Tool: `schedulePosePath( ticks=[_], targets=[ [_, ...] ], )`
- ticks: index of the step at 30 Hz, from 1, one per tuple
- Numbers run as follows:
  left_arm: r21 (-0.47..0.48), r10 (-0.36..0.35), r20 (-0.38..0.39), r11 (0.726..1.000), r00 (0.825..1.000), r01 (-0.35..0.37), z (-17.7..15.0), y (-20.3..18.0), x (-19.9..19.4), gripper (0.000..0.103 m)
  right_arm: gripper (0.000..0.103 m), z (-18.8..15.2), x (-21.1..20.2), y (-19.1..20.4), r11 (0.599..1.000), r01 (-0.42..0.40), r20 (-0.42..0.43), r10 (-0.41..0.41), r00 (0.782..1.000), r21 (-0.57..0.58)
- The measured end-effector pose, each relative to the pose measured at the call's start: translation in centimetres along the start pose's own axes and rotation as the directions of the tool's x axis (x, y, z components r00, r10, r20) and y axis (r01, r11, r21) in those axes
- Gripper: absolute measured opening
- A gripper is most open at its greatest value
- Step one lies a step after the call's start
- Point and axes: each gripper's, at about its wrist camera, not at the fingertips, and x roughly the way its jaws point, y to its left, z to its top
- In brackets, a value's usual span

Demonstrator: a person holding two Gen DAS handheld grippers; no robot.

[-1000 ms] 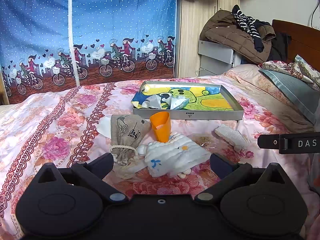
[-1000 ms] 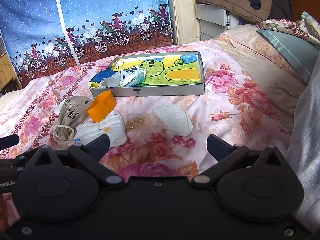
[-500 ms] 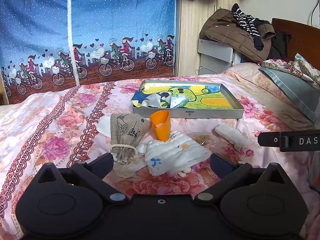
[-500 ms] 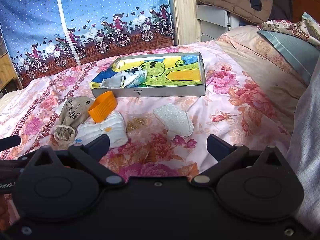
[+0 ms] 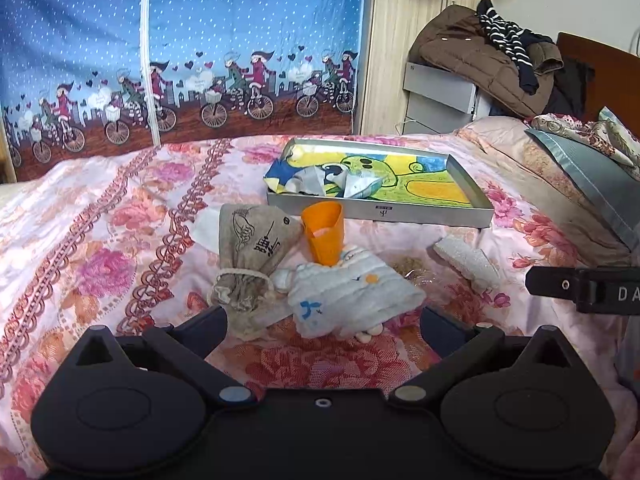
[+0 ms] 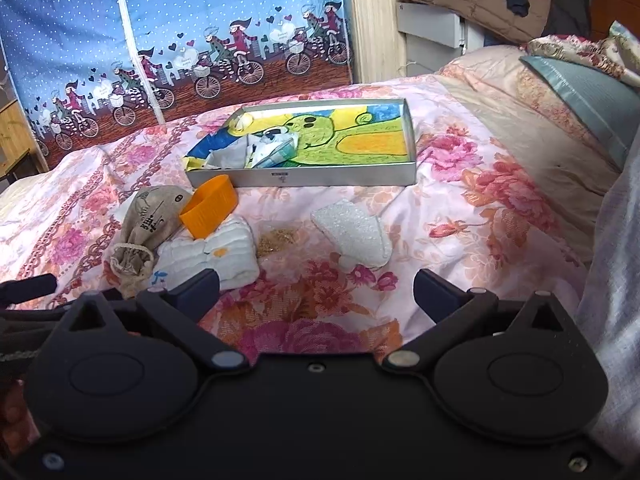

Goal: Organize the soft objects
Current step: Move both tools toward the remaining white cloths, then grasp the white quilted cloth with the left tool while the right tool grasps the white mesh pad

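Both tongs have eased slightly closer to the pile on the bed since a second ago. Left tongs are spread wide, empty, touching nothing, with the white quilted cloth at their 12 o'clock and the burlap pouch at 11. Right tongs gape equally, holding nothing; the white sponge pad lies at 12 o'clock, the orange cup at 10, the metal tray beyond.
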Motion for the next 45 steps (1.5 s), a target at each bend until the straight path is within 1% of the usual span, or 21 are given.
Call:
schedulePosePath(
  ticks=[3, 7, 11, 15, 17, 21, 24, 27, 30, 32, 35, 37, 41, 43, 45],
  targets=[
    [-0.026, -0.014, -0.017, 1.000, 1.000, 0.014, 0.2, 0.2, 0.5, 0.102, 0.103, 0.1, 0.1, 0.0, 1.000, -0.014, 0.000, 0.014, 1.000, 0.006],
    [-0.061, -0.038, -0.018, 0.997, 0.999, 0.036, 0.3, 0.4, 0.7, 0.102, 0.103, 0.4, 0.1, 0.0, 0.999, -0.027, -0.005, 0.027, 1.000, 0.018],
    [-0.019, -0.052, -0.018, 0.998, 0.998, 0.052, 0.6, -0.3, 1.8, 0.102, 0.103, 0.6, 1.1, -0.8, 0.995, -0.047, -0.046, 0.051, 0.998, 0.084],
    [0.043, -0.051, -0.033, 0.998, 0.998, 0.052, 0.6, -0.9, 3.2, 0.102, 0.103, 0.9, 2.0, -1.0, 0.995, -0.049, -0.081, 0.056, 0.995, 0.088],
    [0.051, -0.054, -0.042, 0.997, 0.998, 0.056, 0.5, -0.9, 3.7, 0.102, 0.103, 1.5, 2.7, -1.0, 0.997, -0.057, -0.095, 0.061, 0.994, 0.051],
    [0.067, -0.082, -0.052, 0.994, 0.995, 0.085, 0.9, -0.9, 5.2, 0.102, 0.103, 3.3, 4.9, -0.8, 0.996, -0.029, -0.103, 0.020, 0.994, -0.086],
    [0.082, -0.105, -0.056, 0.991, 0.993, 0.109, 1.4, -1.2, 6.7, 0.102, 0.103, 4.4, 7.1, -0.8, 0.977, -0.034, -0.114, 0.010, 0.993, -0.213],
    [0.119, -0.118, -0.062, 0.985, 0.991, 0.125, 1.7, -1.4, 8.5, 0.102, 0.103, 5.1, 9.3, -0.7, 0.953, -0.012, -0.116, -0.024, 0.993, -0.302],
    [0.145, -0.121, -0.085, 0.981, 0.989, 0.132, 2.0, -1.4, 10.4, 0.102, 0.103, 5.7, 11.2, -0.6, 0.935, -0.019, -0.119, -0.025, 0.993, -0.354],
    [0.160, -0.119, -0.107, 0.978, 0.987, 0.135, 2.2, -1.3, 11.6, 0.102, 0.103, 6.0, 12.6, -0.5, 0.926, -0.027, -0.139, -0.027, 0.990, -0.377],
    [0.179, -0.127, -0.148, 0.972, 0.981, 0.153, 2.6, -1.0, 13.3, 0.099, 0.103, 6.1, 14.6, -0.4, 0.929, -0.050, -0.182, -0.019, 0.983, -0.367],
    [0.163, -0.138, -0.192, 0.972, 0.972, 0.170, 2.8, -0.7, 14.3, 0.098, 0.103, 6.1, 15.5, -0.6, 0.938, -0.064, -0.200, -0.006, 0.980, -0.340],
    [0.035, -0.189, -0.238, 0.979, 0.953, 0.203, 2.5, 0.5, 15.2, 0.096, 0.102, 6.0, 16.7, -1.3, 0.952, -0.073, -0.222, 0.005, 0.975, -0.297],
    [0.003, -0.200, -0.251, 0.978, 0.947, 0.208, 2.1, 0.8, 15.7, 0.088, 0.102, 5.5, 17.1, -1.8, 0.957, -0.058, -0.251, -0.017, 0.968, -0.285],
    [-0.005, -0.195, -0.261, 0.980, 0.945, 0.201, 1.8, 0.8, 16.0, 0.083, 0.099, 5.0, 18.0, -2.0, 0.960, -0.054, -0.277, -0.026, 0.961, -0.276]
  ],
)
